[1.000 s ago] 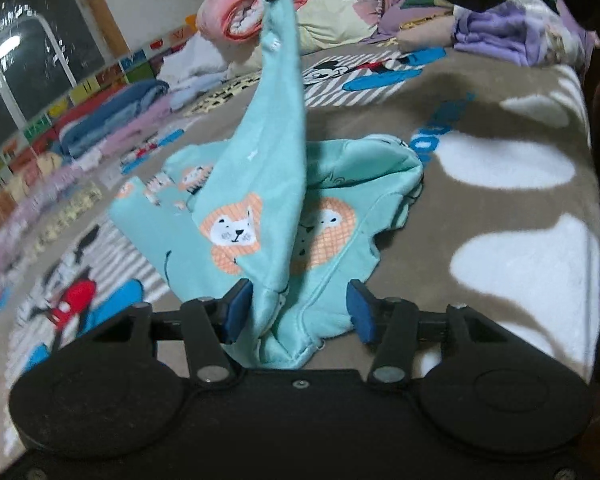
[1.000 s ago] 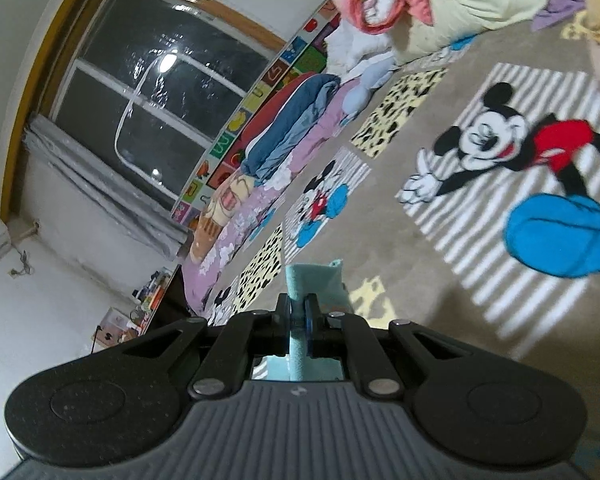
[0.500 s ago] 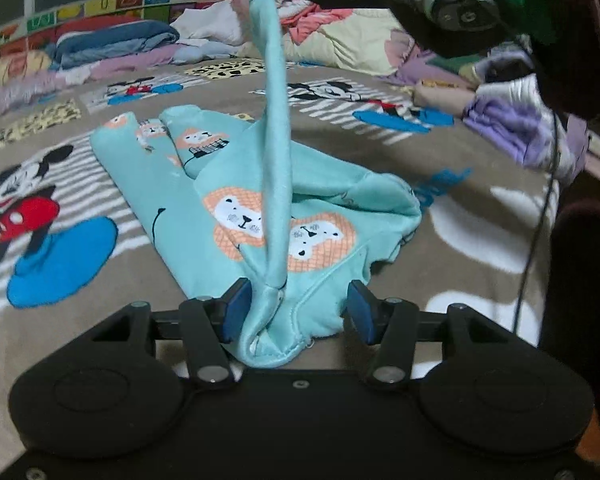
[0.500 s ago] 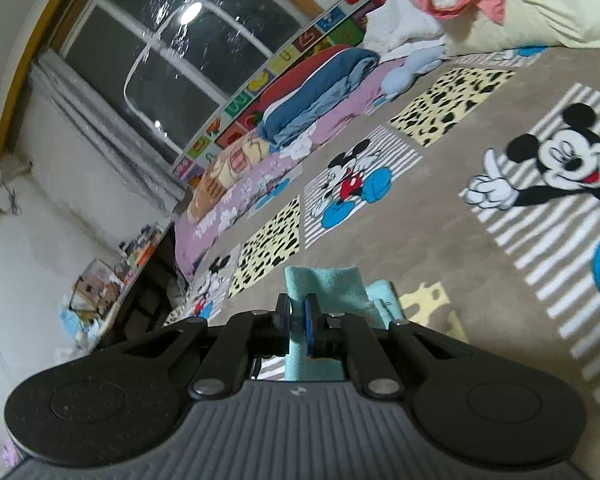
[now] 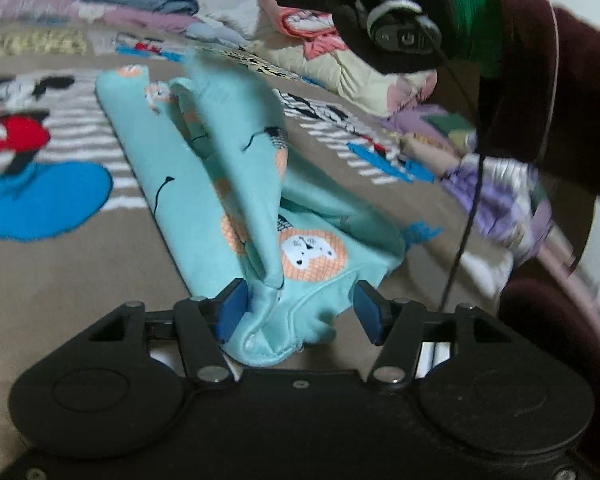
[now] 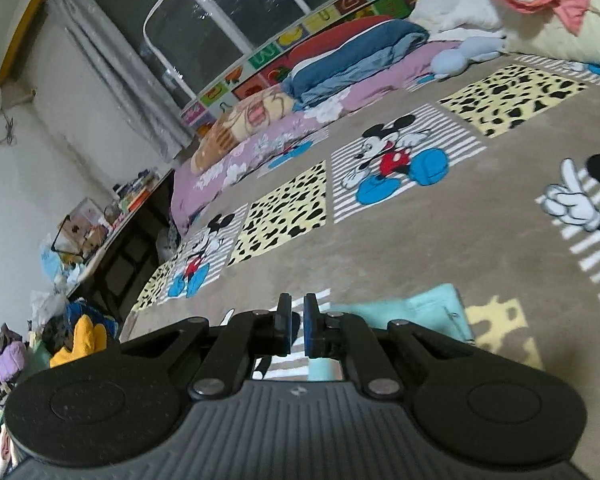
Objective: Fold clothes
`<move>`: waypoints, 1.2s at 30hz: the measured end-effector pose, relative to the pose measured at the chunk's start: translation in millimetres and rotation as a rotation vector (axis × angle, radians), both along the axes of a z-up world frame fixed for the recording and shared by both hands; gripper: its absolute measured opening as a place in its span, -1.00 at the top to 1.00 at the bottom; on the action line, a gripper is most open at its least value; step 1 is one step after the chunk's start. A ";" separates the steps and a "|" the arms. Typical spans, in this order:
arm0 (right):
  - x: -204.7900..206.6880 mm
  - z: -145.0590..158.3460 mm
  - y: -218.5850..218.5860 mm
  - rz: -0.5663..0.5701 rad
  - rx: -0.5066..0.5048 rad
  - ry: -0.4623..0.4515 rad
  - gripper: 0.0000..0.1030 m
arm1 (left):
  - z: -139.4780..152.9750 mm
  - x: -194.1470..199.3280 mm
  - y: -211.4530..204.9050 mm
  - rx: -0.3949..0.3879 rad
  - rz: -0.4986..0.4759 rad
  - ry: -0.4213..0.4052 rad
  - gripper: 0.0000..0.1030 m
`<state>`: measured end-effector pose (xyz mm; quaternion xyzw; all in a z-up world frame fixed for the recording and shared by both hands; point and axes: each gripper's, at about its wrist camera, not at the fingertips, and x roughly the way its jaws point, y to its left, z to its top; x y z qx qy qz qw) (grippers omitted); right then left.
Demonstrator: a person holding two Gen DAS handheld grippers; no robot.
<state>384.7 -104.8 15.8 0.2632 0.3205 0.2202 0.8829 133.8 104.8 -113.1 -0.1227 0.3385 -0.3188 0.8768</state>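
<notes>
Now released: teal garment (image 5: 236, 184) falling.

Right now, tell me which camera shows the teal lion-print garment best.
The left wrist view: the teal lion-print garment fills the frame, lying on the blanket with one part raised. The right wrist view shows only a teal corner beyond the jaws.

The left gripper (image 5: 298, 312) stands wide open over the hem of a turquoise lion-print garment (image 5: 228, 184). The garment lies crumpled on a brown cartoon-print blanket (image 5: 60, 240).
</notes>
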 end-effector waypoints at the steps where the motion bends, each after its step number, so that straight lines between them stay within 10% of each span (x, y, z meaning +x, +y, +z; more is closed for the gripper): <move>1: 3.2 -1.7 4.6 0.005 -0.003 0.003 0.87 | 0.3 0.9 1.9 -0.009 0.005 0.003 -0.11; 7: 14.7 -11.4 20.7 0.038 -0.078 0.011 0.87 | 4.3 0.2 3.7 -0.003 -0.006 0.009 -0.11; 11: 19.0 -29.6 21.2 0.090 -0.205 0.068 0.41 | 4.2 0.1 5.9 -0.002 -0.004 0.016 -0.11; 17: 20.4 -55.3 10.2 0.119 -0.329 0.110 0.32 | 3.5 1.2 5.9 0.001 -0.001 0.019 -0.11; 29: 28.9 -90.1 -13.2 0.146 -0.264 0.127 0.30 | 2.5 2.6 8.2 -0.009 0.000 0.030 -0.11; 33: 32.1 -101.1 -17.2 0.192 -0.158 0.154 0.82 | 1.2 4.3 11.2 -0.033 0.005 0.046 -0.12; 36: 27.9 -98.2 -23.5 0.190 -0.085 0.122 0.83 | 0.7 5.1 12.9 -0.045 0.008 0.056 -0.12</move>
